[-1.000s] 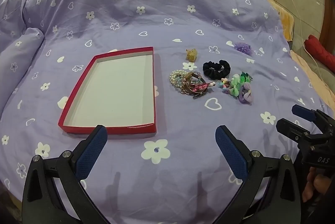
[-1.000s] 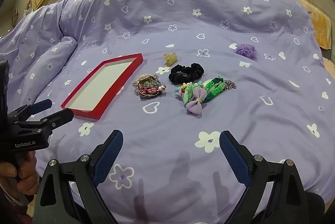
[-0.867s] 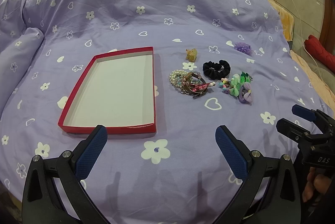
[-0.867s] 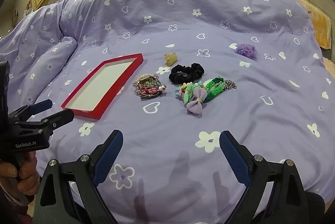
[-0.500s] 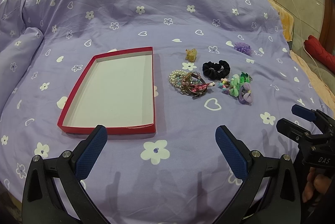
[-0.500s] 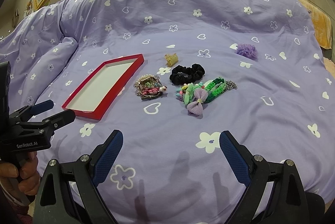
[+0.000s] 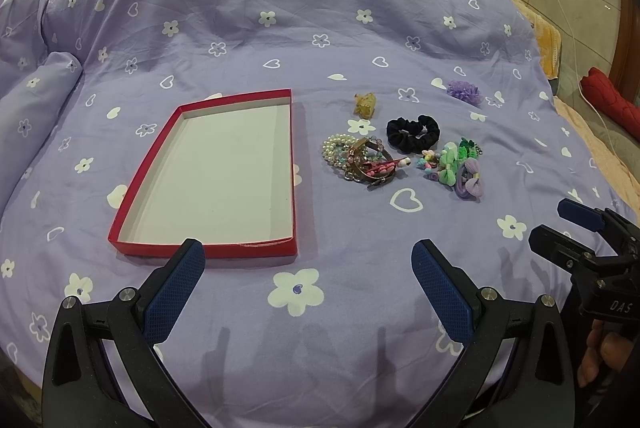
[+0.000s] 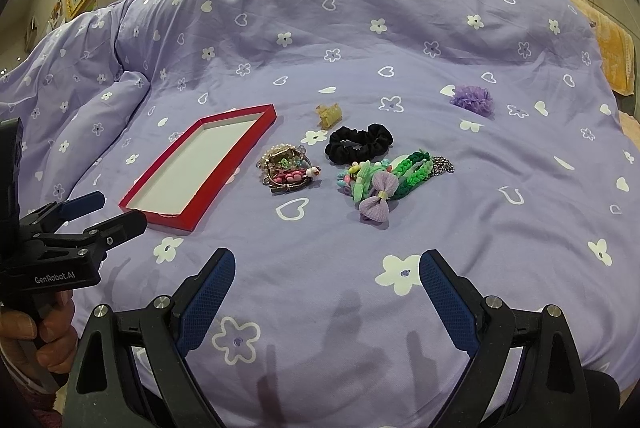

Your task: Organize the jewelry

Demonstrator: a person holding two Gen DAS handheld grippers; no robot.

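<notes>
Hovering: both grippers hang low over the purple bedspread [image 7: 280, 28], nothing picked yet.
Left gripper [image 7: 309, 270]: jaws spread wide, empty, sitting just short of the red tray's [image 7: 208, 251] near edge.
Right gripper [image 8: 326, 282]: jaws equally wide, empty, aimed up the bed at the accessories.
Tray: open, bare white floor, long axis running away from the left gripper.
Jewelry: the bracelet pile [image 8: 289, 168] lies just right of the tray; black scrunchie [image 8: 359, 143], bow cluster [image 8: 378, 184] and gold clip [image 8: 330, 114] sit close by; the purple flower [image 8: 471, 99] is well apart, far right.
Key relation: the pile sits ahead and slightly left of the right jaws, so the right hand looks better placed to reach, the left to steady the tray.
</notes>
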